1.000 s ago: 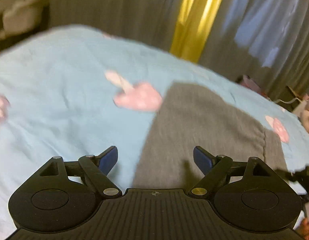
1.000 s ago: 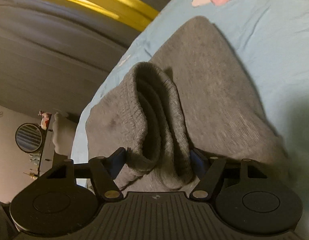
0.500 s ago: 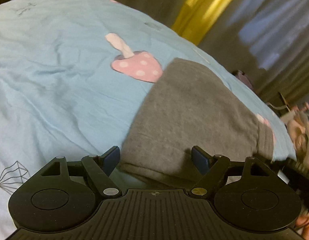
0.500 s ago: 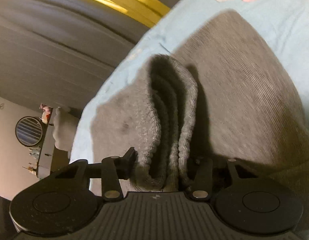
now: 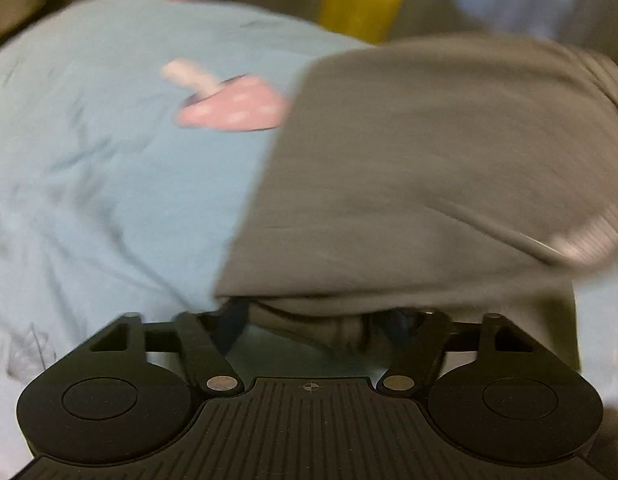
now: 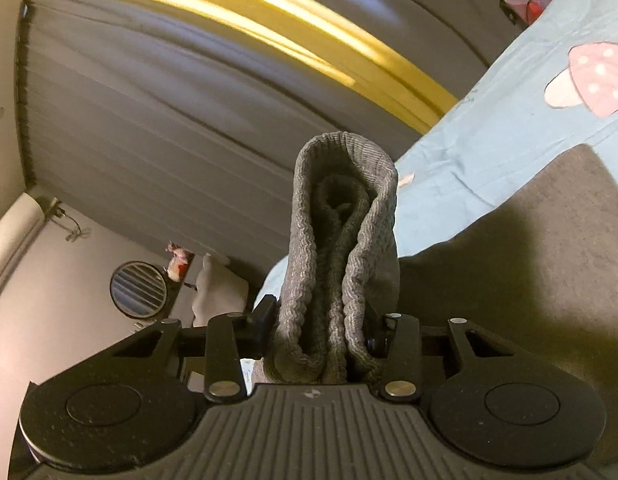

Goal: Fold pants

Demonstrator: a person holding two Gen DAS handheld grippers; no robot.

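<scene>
Pants half folded on the bed, both ends now getting picked up

Grey pants lie on the blue sheet. Right gripper has clamped tight on the ribbed cuff and lifted it; left gripper just slid onto the near edge, jaws apart.

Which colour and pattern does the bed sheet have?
The light blue cotton bed sheet carries pink white-dotted mushroom prints; the right wrist view shows it best.

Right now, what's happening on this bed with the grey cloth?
A person is folding grey pants on a light blue bedsheet, with a hand-held gripper in each hand. The right hand-held gripper is clamped on the bunched ribbed waistband. The left hand-held gripper stands open at the pants' near edge; that view is blurred.
</scene>
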